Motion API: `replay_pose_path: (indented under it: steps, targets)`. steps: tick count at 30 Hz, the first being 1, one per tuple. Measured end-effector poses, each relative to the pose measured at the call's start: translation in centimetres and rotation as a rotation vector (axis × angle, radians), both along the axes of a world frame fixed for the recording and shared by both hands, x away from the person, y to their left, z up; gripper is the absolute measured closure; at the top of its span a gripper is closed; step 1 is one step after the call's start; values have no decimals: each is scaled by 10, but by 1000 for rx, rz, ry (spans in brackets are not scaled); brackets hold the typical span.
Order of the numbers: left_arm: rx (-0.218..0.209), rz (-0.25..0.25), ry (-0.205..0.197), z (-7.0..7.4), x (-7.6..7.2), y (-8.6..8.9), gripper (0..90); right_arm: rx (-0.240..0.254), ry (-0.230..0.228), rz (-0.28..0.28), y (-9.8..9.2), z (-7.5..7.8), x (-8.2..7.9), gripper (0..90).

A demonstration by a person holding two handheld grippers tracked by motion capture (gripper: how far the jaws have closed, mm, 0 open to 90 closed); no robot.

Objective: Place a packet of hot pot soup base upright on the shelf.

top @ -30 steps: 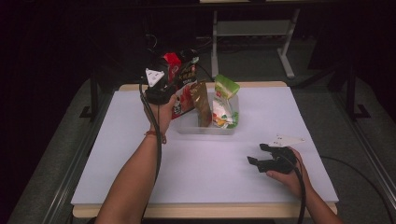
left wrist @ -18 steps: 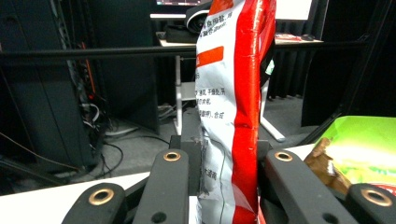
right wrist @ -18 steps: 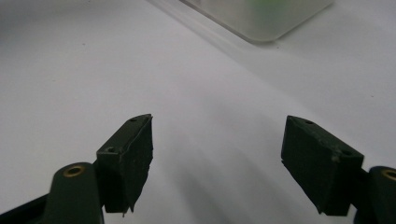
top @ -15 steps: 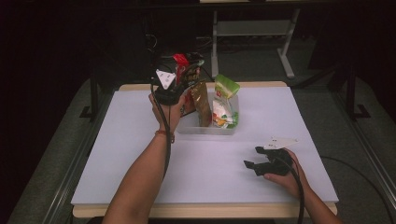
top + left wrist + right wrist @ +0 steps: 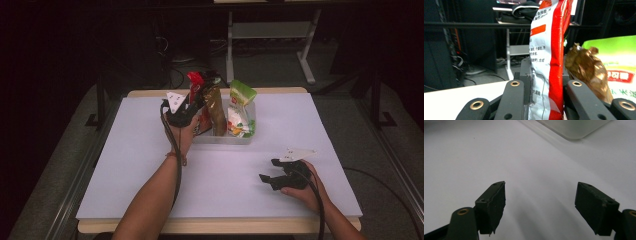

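Note:
My left gripper [image 5: 196, 100] is shut on a red and white snack bag [image 5: 549, 62] and holds it upright at the left end of a clear tray [image 5: 220, 137]. In the left gripper view both black jaws press on the bag's lower part. A brown crinkled bag [image 5: 216, 109] stands beside it in the tray, and a green bag [image 5: 241, 107] stands to the right. My right gripper [image 5: 267, 180] rests low over the white table near the front right, open, with nothing between its jaws [image 5: 540, 205].
The white table top [image 5: 125, 165] has free room in front of the tray and to the left. Beyond the far edge stand a white desk frame [image 5: 270, 35] and dark cables. The tray's corner [image 5: 574, 130] lies ahead of the right gripper.
My left gripper has moved right and down with the red bag, bringing it to the tray's left end. The right gripper has stayed in place.

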State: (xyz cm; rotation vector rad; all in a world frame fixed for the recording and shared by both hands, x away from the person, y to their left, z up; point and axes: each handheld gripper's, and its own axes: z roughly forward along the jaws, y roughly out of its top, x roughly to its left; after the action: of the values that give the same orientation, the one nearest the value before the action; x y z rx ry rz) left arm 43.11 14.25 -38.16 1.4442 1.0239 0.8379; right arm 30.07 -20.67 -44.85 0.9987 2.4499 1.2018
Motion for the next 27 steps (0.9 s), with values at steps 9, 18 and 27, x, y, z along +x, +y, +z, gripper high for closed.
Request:
replay_pose_path:
  steps: [9, 18, 27]
  targets:
    - [80, -95, 60, 9, 5, 4, 727, -20, 14, 20, 5, -2, 1, 241]
    - [164, -214, 237, 12, 26, 0, 617, -32, 29, 41, 6, -4, 0, 241]
    - [287, -254, 404, 27, 43, -10, 539, -38, 52, 54, 7, -5, 1, 242]
